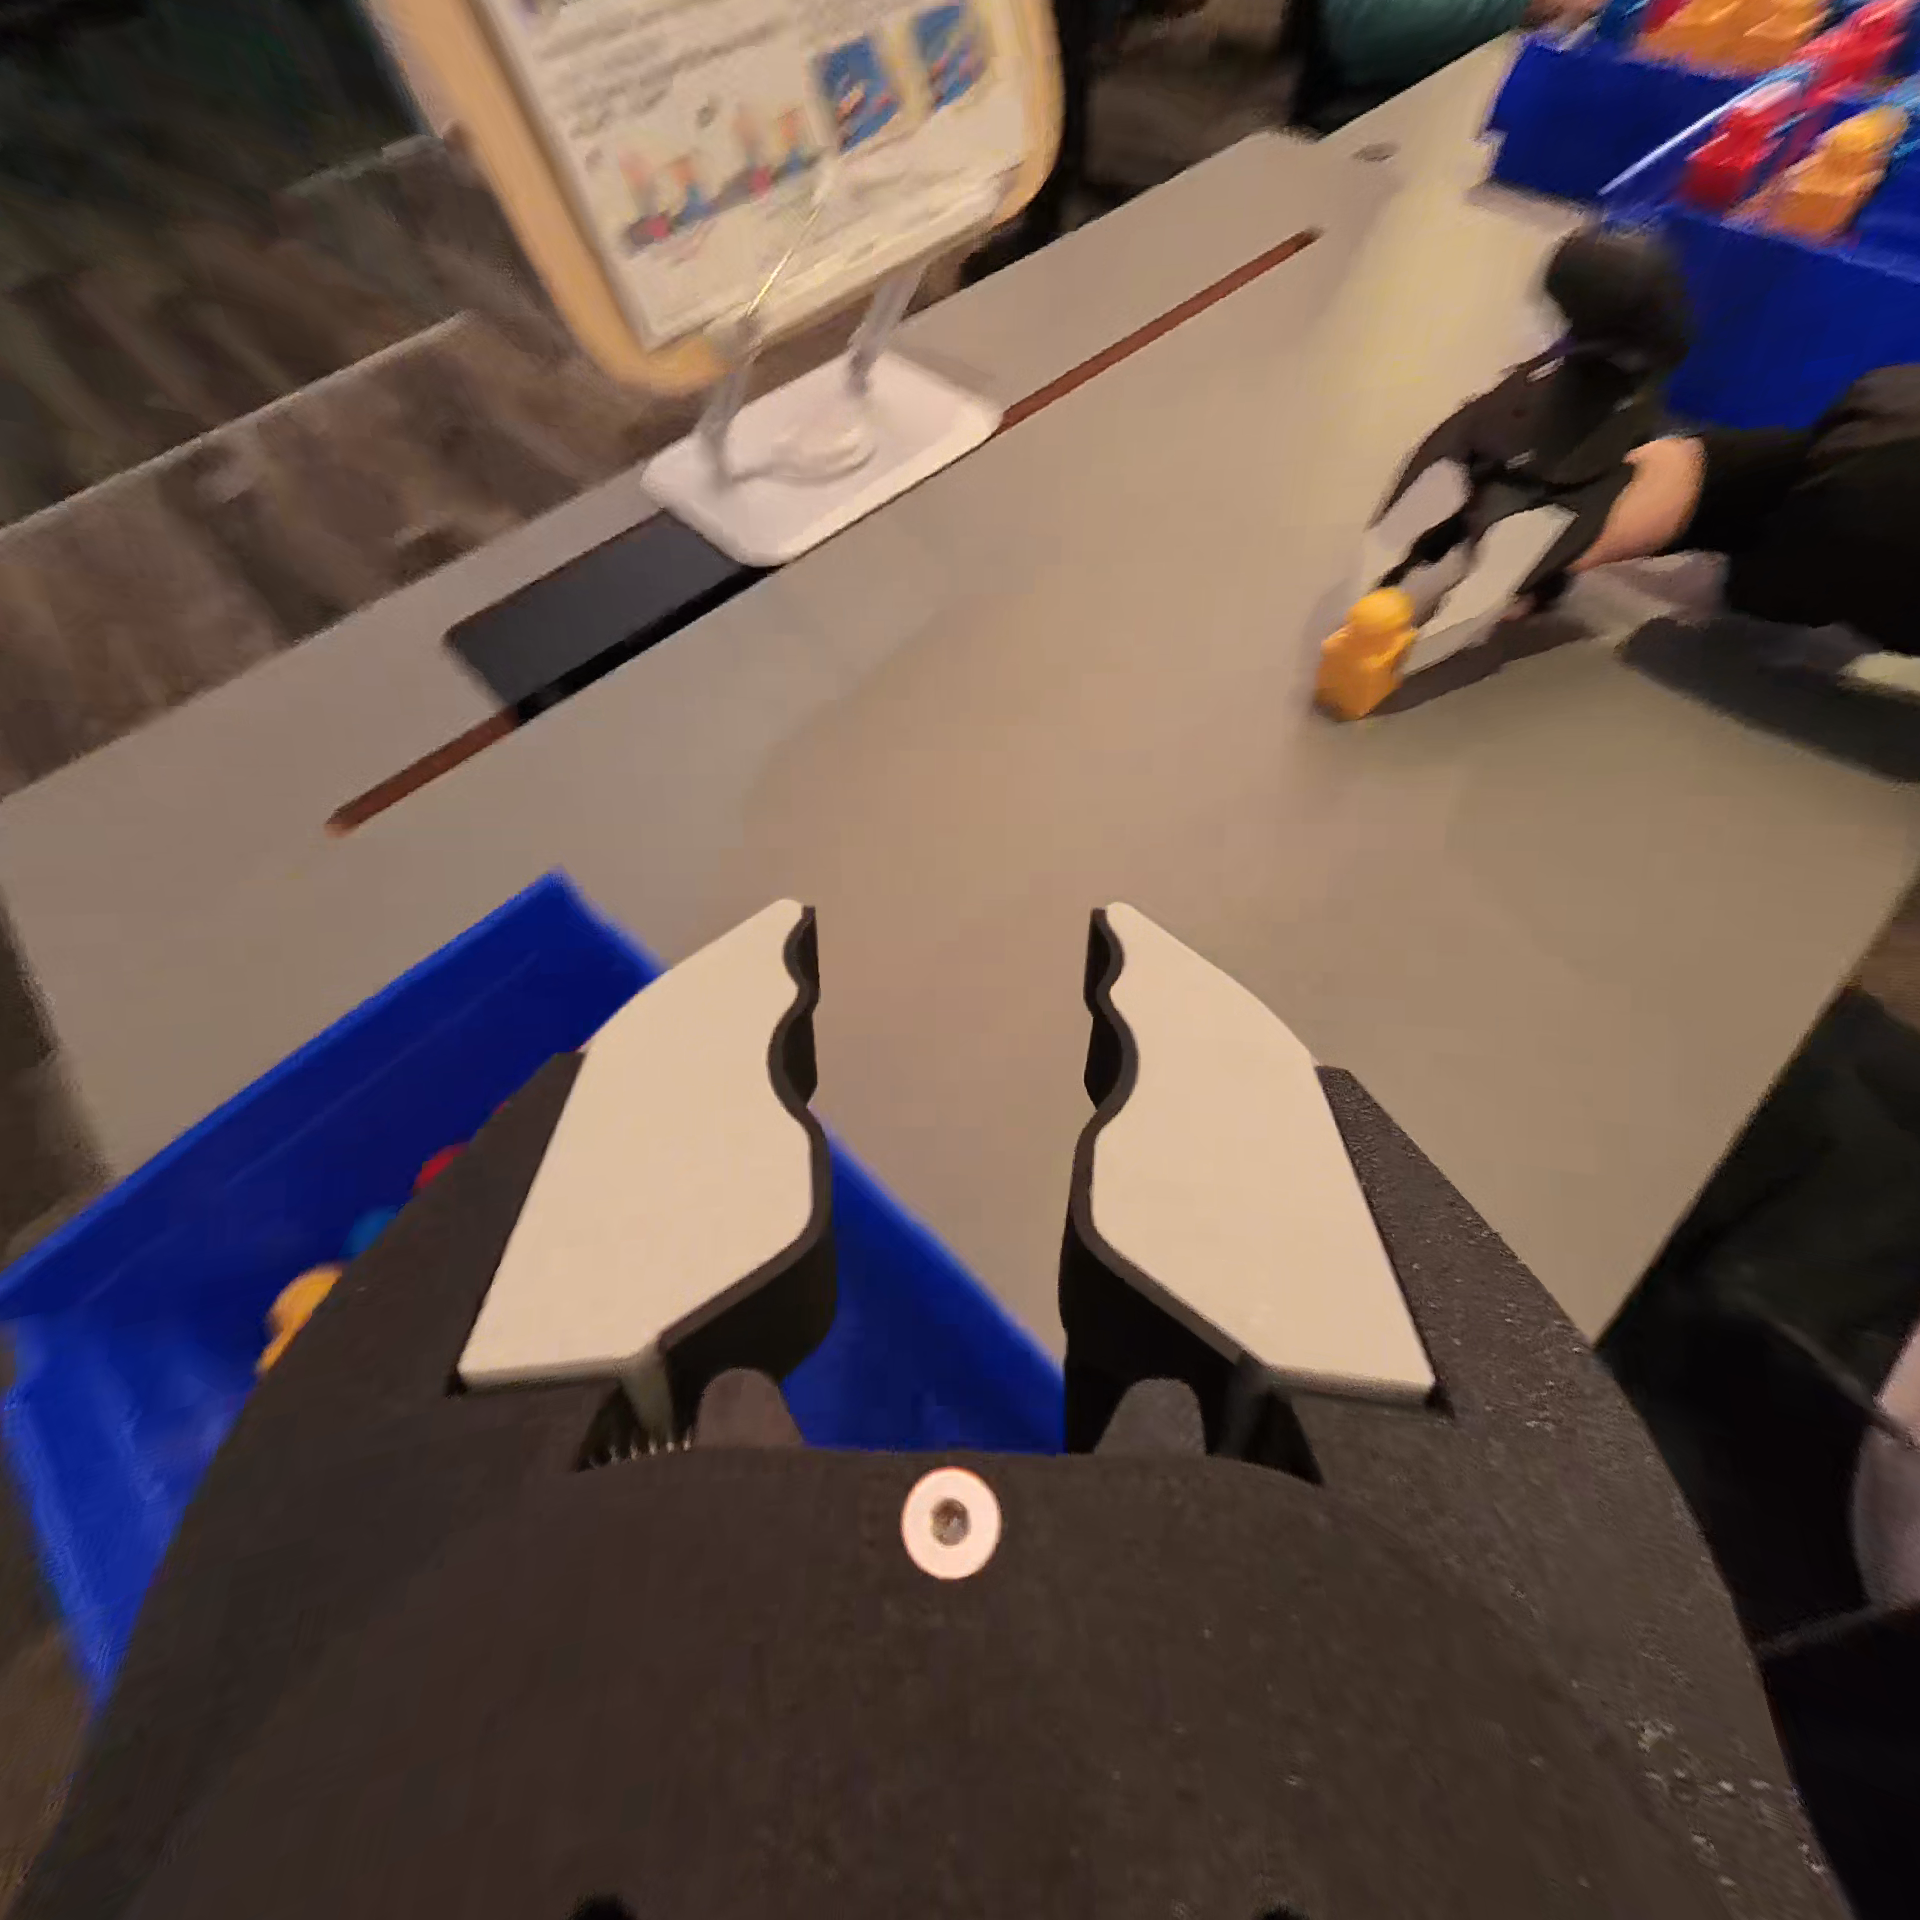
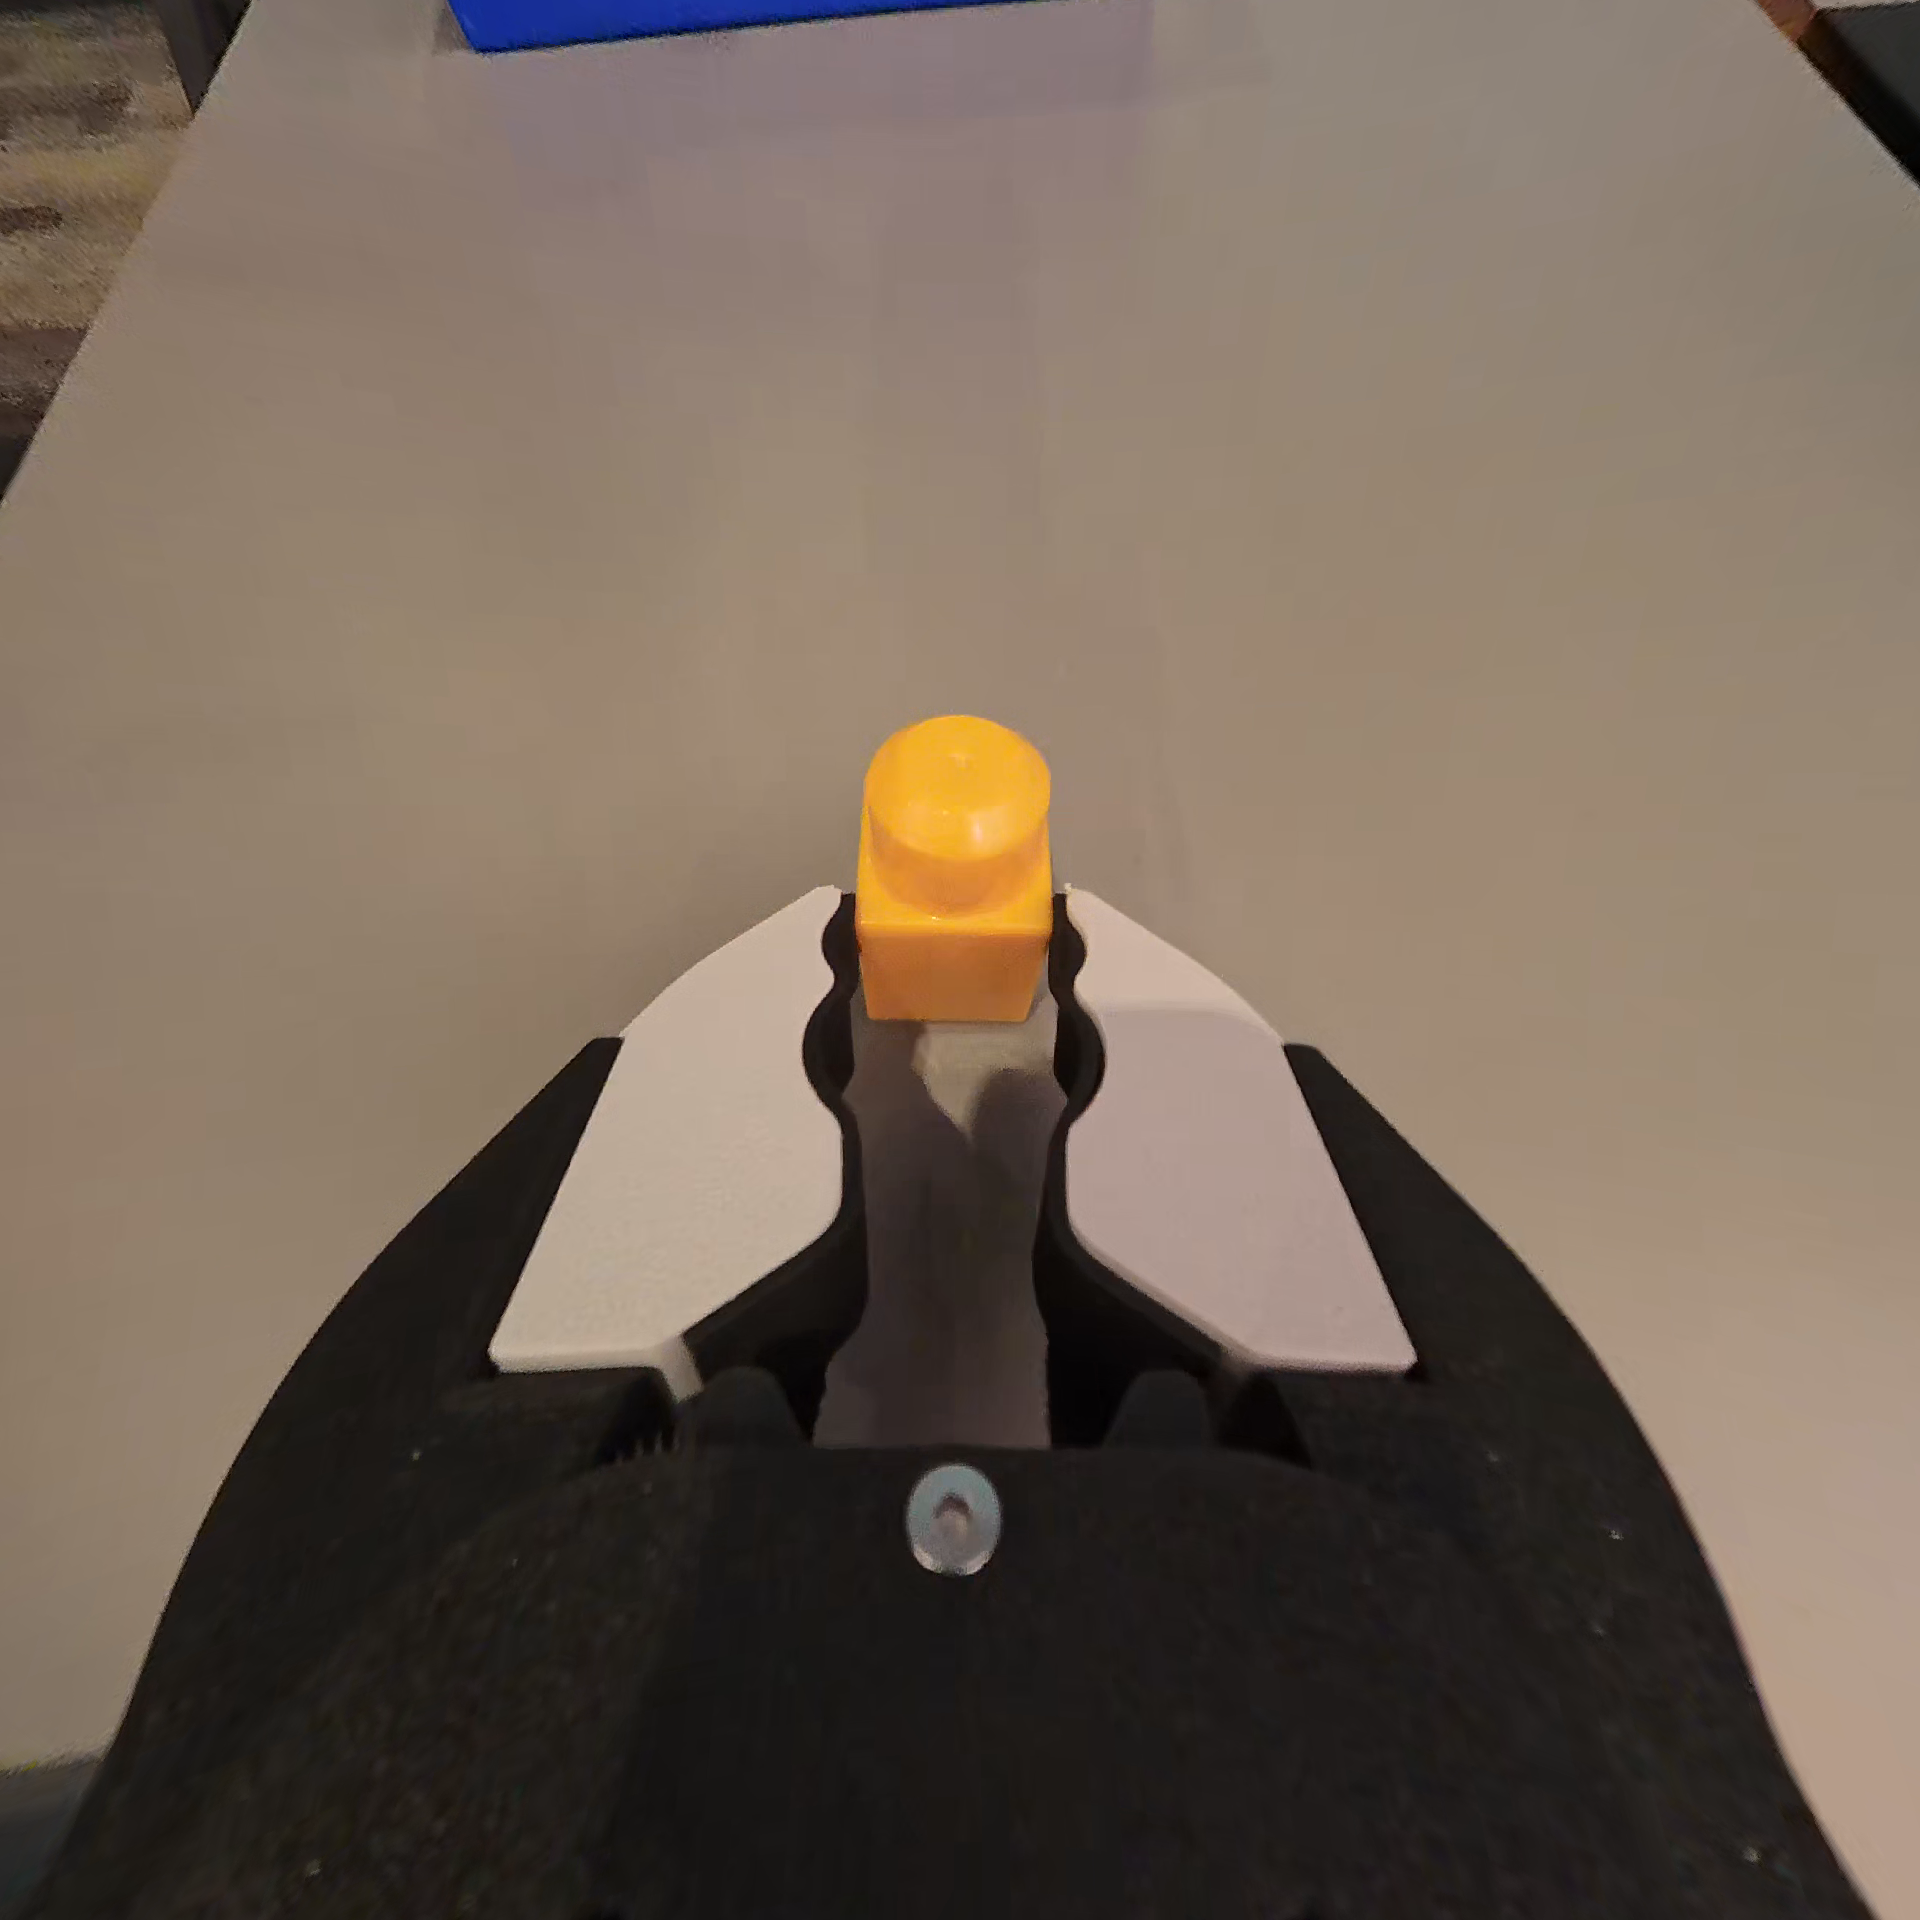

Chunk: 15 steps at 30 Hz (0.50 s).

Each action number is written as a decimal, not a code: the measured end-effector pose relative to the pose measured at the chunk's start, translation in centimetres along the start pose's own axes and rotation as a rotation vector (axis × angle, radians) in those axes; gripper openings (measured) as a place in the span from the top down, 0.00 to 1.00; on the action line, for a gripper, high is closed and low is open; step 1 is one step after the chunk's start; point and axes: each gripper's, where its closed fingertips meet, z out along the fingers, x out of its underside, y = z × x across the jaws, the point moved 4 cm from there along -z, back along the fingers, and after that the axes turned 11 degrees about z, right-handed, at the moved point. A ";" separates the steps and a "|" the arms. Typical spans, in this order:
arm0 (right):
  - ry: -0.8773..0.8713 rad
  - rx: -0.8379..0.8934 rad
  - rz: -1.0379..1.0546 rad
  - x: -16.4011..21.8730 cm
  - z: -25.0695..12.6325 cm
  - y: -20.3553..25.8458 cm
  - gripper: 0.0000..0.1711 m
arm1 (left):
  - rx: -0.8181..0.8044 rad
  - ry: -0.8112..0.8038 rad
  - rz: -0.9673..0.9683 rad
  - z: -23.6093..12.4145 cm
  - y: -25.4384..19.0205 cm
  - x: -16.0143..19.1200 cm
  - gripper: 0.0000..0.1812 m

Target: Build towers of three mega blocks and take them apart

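Your right hand-held gripper (image 2: 954, 940) has the orange block (image 2: 951, 894) right between its fingertips, and that is the relation the next move depends on: the block lies straight ahead along the fingers, upright, its single round stud on top and its square body below. The two fingers sit against the block's side faces or just beside them; from the right wrist view it looks like a pinch, though I cannot tell how firm it is. The block stands on the bare grey worktop (image 2: 1351, 520), well away from the far edge, where a blue bin (image 2: 727, 21) shows.

Your left hand-held gripper (image 1: 951, 971) is spread wide with nothing between its fingers. It hangs over the near left corner of the worktop, above the rim of a blue bin (image 1: 499, 997) holding more blocks (image 1: 301, 1309) in orange, red and blue. From there the orange block lies far off, toward the right edge, so your right hand is clearly the nearer one.

The block is smooth, glossy plastic, a single piece. No tower is started, so I judge this as the base.
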 end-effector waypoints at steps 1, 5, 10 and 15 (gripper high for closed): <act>0.005 0.003 0.006 0.2 0.0 -0.1 0.80 | -0.044 0.060 -0.015 -0.1 1.0 1.4 0.73; 0.005 0.032 0.022 0.4 -0.1 -0.3 0.68 | -0.073 0.349 -0.121 0.5 3.2 8.3 0.69; -0.020 0.053 0.019 -0.3 -1.4 0.1 0.63 | -0.153 0.629 -0.263 2.9 5.8 14.8 0.70; -0.066 0.088 0.044 -0.8 -3.9 0.0 0.64 | -0.312 0.819 -0.351 5.3 9.1 18.0 0.72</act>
